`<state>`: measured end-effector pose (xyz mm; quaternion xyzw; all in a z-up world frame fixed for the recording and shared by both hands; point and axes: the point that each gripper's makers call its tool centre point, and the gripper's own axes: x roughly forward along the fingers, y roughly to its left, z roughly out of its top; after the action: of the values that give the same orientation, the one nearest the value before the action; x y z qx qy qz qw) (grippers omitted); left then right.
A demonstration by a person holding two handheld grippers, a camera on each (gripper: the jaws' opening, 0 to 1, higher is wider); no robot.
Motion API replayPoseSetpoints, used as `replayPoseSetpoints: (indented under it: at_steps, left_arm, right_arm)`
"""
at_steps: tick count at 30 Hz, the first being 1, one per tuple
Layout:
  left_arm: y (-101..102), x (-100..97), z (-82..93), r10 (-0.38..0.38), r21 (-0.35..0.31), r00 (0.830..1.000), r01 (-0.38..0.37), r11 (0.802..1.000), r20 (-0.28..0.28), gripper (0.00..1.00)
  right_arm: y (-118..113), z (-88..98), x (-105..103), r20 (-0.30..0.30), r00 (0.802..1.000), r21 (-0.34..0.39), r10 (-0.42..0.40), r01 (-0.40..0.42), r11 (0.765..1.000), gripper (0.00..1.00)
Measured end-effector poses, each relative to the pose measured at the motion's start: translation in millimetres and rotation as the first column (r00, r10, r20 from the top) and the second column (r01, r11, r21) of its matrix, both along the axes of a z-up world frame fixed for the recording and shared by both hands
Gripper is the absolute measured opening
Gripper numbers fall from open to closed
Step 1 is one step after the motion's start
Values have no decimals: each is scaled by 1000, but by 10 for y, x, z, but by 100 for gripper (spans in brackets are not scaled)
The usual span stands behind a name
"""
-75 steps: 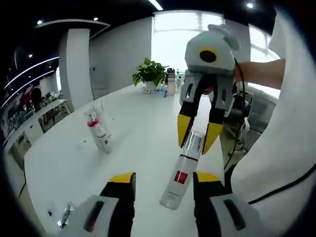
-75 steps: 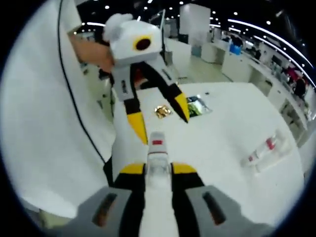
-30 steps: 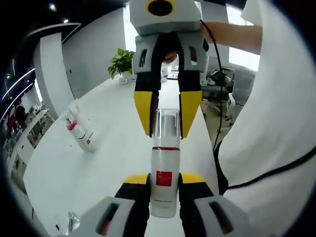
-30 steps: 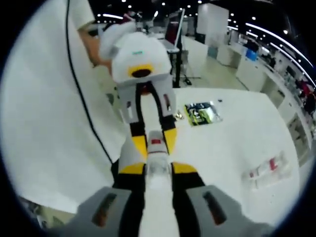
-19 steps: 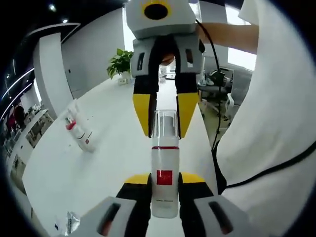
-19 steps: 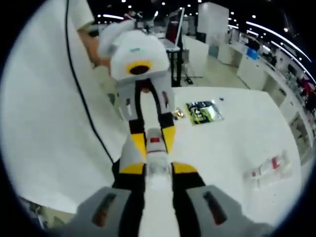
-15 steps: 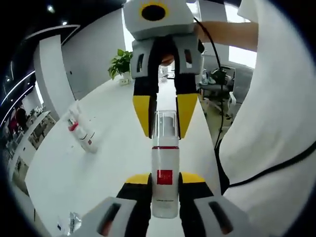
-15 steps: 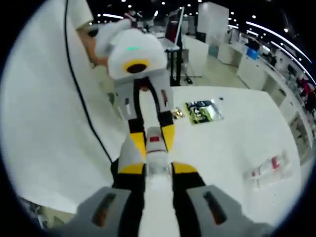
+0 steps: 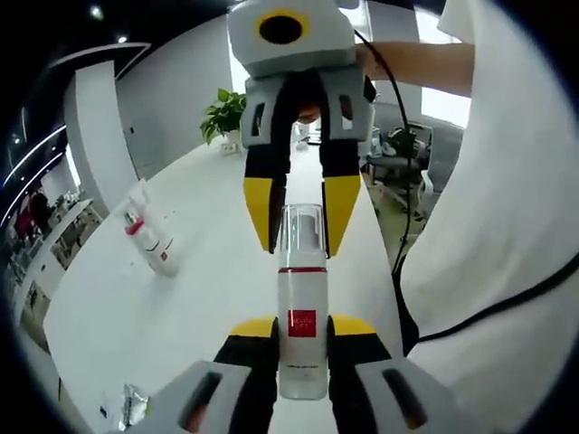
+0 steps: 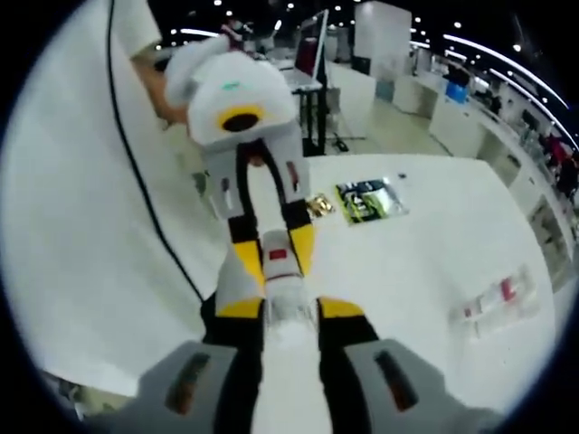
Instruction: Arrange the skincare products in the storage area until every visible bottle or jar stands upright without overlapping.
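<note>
Left gripper (image 9: 301,327) is closed on the lower body of the white bottle (image 9: 301,330), yellow pads against both sides by the red label. Right gripper (image 9: 304,210), coming in from opposite, has its yellow tips on either side of the clear cap end; from its own view, right gripper (image 10: 289,309) looks clamped on that same bottle (image 10: 280,271) end. So the bottle is held in the air between the two grippers, above the near edge of the desk (image 9: 217,262), not standing anywhere yet.

Risks as I judge them:
- Two grips on one rigid bottle: if the hands twist or pull apart out of sync, one end slips or the cap pops off.
- If one gripper lets go too soon, the other holds a long bottle by one end, so it can pivot and drop. It's close to the desk edge and the person's white shirt, so a drop could go to the floor.
- Smooth round plastic, narrow pads: rotation in the grip is likely.

Farther out, two more bottles (image 9: 149,237) with red bands sit on the desk, well apart from this one, apparently lying or leaning; they also show in the right gripper view (image 10: 496,303). Setting this one down too close could knock them. Green packet (image 10: 366,201) lies mid-desk, potted plant (image 9: 226,113) at the far end.
</note>
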<state>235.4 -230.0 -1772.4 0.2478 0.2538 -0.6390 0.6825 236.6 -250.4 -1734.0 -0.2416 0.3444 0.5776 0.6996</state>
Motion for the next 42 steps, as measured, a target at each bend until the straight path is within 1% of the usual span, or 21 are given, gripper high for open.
replayPoseSetpoints:
  at_steps: [4,10,12,14,16,18,21,23,25,26,27,28,30,32,34,35,36,37,40,41,42]
  left_arm:
    - [7,-6,-7,1,0,1000,-1,1000,1,18]
    - [9,0,2,11,-9,1000,-11,1000,1,18]
    - [10,6,7,16,-13,1000,-16,1000,0,18]
    - [15,15,24,24,-22,1000,-24,999,-2,18]
    - [19,23,33,32,-29,999,-32,999,-6,18]
    - [30,49,38,49,-33,999,-49,998,-4,18]
    - [44,86,64,75,-51,997,-75,996,-7,18]
    - [56,123,98,101,-70,995,-101,992,-13,18]
    - [63,149,116,116,-80,993,-117,990,-16,18]
    - [64,156,122,120,-83,993,-121,989,-17,18]
    - [70,178,136,133,-91,991,-134,987,-18,18]
    - [73,195,149,142,-98,990,-144,985,-23,18]
    - [74,212,160,152,-103,988,-153,983,-21,18]
    - [68,218,175,157,-108,987,-158,981,-17,18]
    - [62,233,190,170,-117,985,-171,978,-18,18]
    - [61,242,195,179,-121,983,-181,976,-24,18]
    - [61,245,198,182,-122,983,-184,975,-26,18]
    - [61,256,205,190,-128,981,-192,973,-30,19]
    - [71,279,222,208,-138,978,-210,968,-34,19]
    - [75,287,228,214,-142,976,-217,966,-36,19]
    - [80,299,233,223,-145,974,-226,963,-37,19]
  right_arm:
    - [-2,-10,-2,-7,1000,1,-9,9,1000,23]
    - [44,28,25,-34,998,65,-48,50,997,31]
    - [38,23,47,-38,997,73,-64,66,995,33]
    - [78,71,79,-62,992,135,-112,120,984,36]
    - [97,109,96,-89,986,176,-140,154,972,40]
    - [106,139,126,-126,976,219,-180,204,954,43]
    - [113,165,183,-198,948,277,-251,300,913,49]
    - [129,191,231,-268,914,330,-304,384,862,54]
    - [135,221,267,-310,890,369,-335,438,820,58]
    - [135,236,286,-350,867,388,-356,480,787,59]
    - [136,244,294,-364,858,396,-362,494,774,61]
    - [132,251,317,-403,833,410,-379,534,739,61]
    - [118,216,306,-448,803,399,-394,574,715,60]
    - [115,185,294,-471,788,392,-397,590,706,58]
    - [138,205,299,-519,756,410,-398,629,660,56]
    - [138,213,314,-553,730,413,-402,659,629,55]
    - [136,213,322,-561,722,413,-404,668,619,53]
    - [131,207,343,-574,707,417,-413,687,596,53]
    - [122,184,366,-598,676,411,-432,720,559,48]
    - [132,198,371,-608,668,416,-430,729,543,47]
    - [147,214,371,-625,654,419,-426,741,524,46]
